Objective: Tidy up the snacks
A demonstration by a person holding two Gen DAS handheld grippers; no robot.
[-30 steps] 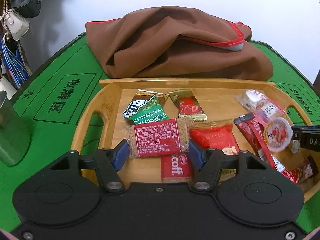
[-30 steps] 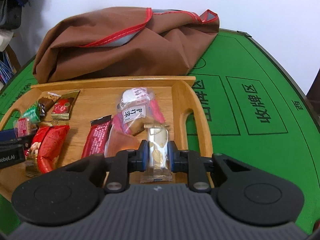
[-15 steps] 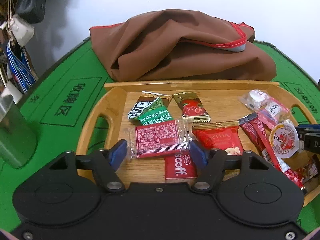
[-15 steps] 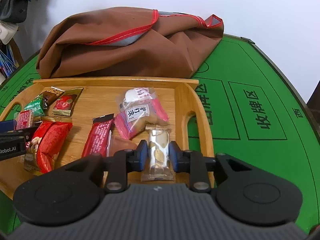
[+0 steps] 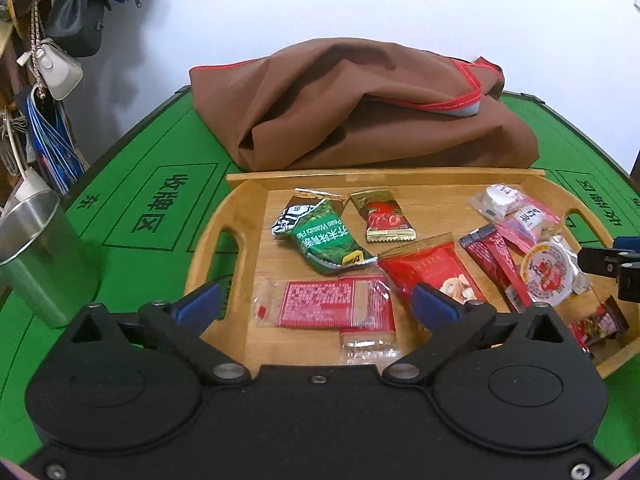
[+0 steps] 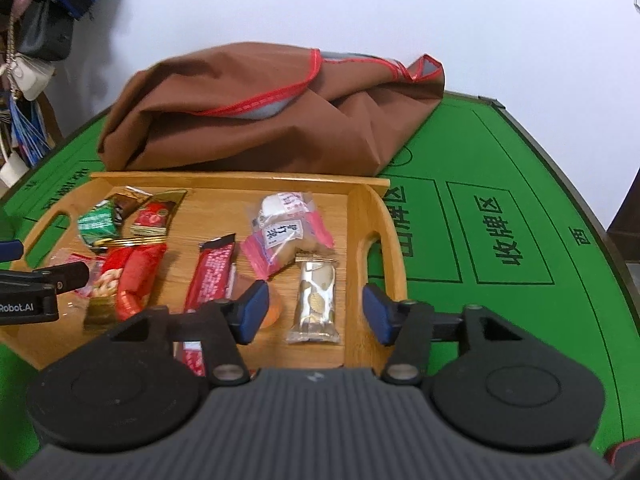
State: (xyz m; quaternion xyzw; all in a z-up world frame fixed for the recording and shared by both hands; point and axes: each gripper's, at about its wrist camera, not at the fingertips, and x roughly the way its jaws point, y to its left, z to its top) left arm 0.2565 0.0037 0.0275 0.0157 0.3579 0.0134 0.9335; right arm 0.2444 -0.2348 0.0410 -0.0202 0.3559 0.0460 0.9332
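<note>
**Both grippers opening over the tray**

My left gripper [image 5: 316,300] is opening wide — the red biscuit packet [image 5: 324,305] lies free between its pads, near the wooden tray's [image 5: 208,256] front edge. My right gripper [image 6: 314,312] is opening too — the silver snack bar [image 6: 316,302] rests untouched by the tray's right edge.

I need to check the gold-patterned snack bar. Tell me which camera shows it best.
The right wrist view: the gold-patterned snack bar lies whole and unobstructed on the wooden tray, between the right gripper's opening fingers, untouched. The left wrist view does not show it; the tray's right end there is crowded with other packets.
</note>
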